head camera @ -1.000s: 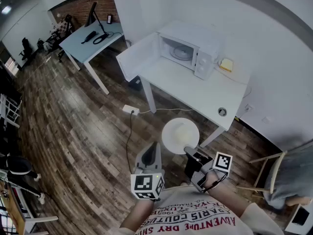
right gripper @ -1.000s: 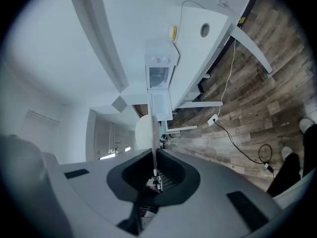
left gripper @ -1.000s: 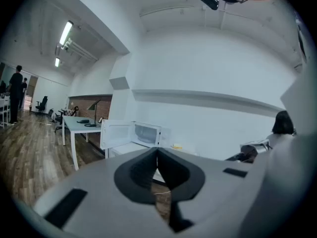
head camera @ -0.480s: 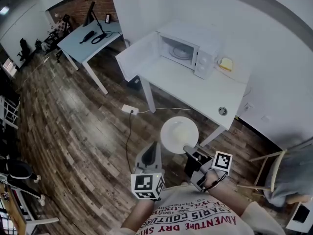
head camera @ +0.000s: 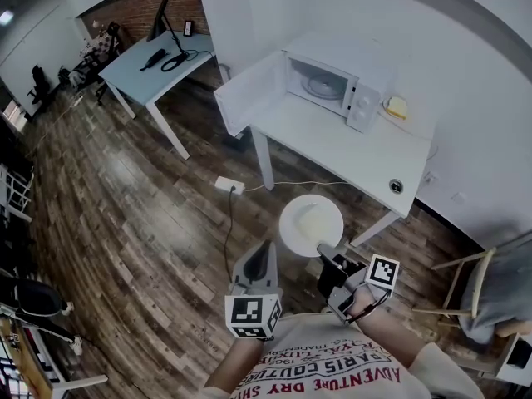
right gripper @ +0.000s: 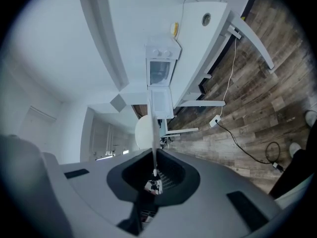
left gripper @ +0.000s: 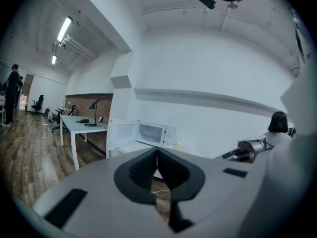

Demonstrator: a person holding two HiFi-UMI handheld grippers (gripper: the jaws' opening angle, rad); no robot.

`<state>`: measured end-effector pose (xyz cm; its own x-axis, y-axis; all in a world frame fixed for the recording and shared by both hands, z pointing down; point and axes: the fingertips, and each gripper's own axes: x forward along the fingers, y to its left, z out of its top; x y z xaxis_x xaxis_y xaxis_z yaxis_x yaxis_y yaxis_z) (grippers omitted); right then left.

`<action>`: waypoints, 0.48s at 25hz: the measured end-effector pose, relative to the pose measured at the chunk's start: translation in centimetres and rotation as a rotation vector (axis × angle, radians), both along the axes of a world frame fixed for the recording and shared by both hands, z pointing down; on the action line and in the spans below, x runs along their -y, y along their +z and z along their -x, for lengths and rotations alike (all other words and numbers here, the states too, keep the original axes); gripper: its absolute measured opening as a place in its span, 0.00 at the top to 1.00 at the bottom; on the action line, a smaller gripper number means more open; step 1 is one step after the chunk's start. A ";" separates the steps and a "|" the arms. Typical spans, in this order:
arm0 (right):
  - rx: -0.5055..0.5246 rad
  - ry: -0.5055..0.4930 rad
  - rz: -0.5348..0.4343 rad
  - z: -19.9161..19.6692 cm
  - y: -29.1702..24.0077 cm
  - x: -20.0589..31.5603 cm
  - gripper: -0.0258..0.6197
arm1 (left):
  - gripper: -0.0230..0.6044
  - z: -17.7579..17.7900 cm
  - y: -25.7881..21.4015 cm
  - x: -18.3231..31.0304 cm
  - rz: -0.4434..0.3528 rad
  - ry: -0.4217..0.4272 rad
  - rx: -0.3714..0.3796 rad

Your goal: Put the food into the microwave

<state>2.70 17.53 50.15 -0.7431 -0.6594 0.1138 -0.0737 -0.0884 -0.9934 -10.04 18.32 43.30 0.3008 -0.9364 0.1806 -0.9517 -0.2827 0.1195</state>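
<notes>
A white plate [head camera: 311,225] with a pale lump of food [head camera: 307,220] hangs over the wood floor, short of the white table [head camera: 349,152]. My right gripper [head camera: 322,252] is shut on the plate's near rim. In the right gripper view the plate [right gripper: 143,132] shows edge-on, running out from the right gripper [right gripper: 155,171]. My left gripper [head camera: 265,248] is shut and empty, to the left of the plate. The white microwave [head camera: 359,98] stands on the table with its door [head camera: 249,94] swung wide open to the left. The left gripper view shows the microwave [left gripper: 151,133] ahead, past the left gripper [left gripper: 157,152].
A yellow object [head camera: 396,106] lies right of the microwave. A power strip [head camera: 229,186] and its cable lie on the floor by the table leg. A second table [head camera: 145,65] stands back left, a chair [head camera: 465,298] at right. A person [left gripper: 12,93] stands far off.
Both grippers and the plate have moved a little forward toward the white table, and the view has shifted with them. Both grips look the same.
</notes>
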 end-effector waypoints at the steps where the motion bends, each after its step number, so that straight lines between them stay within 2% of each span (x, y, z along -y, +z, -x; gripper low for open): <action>1: 0.007 0.008 -0.001 0.8 -0.1 0.2 0.92 | 0.95 0.9 0.0 0.0 0.001 0.002 0.000; 6: 0.025 0.038 0.005 3.3 -0.3 1.2 0.92 | 0.96 4.3 0.5 0.3 0.009 0.002 -0.008; 12: 0.001 0.031 0.022 4.0 1.3 4.6 0.92 | 0.95 5.7 2.6 3.4 0.050 -0.016 -0.025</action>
<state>-1.29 12.89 51.42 -0.7224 -0.6795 0.1280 -0.0695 -0.1128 -0.9912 -15.71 14.94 45.86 0.2908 -0.9313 0.2195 -0.9526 -0.2605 0.1570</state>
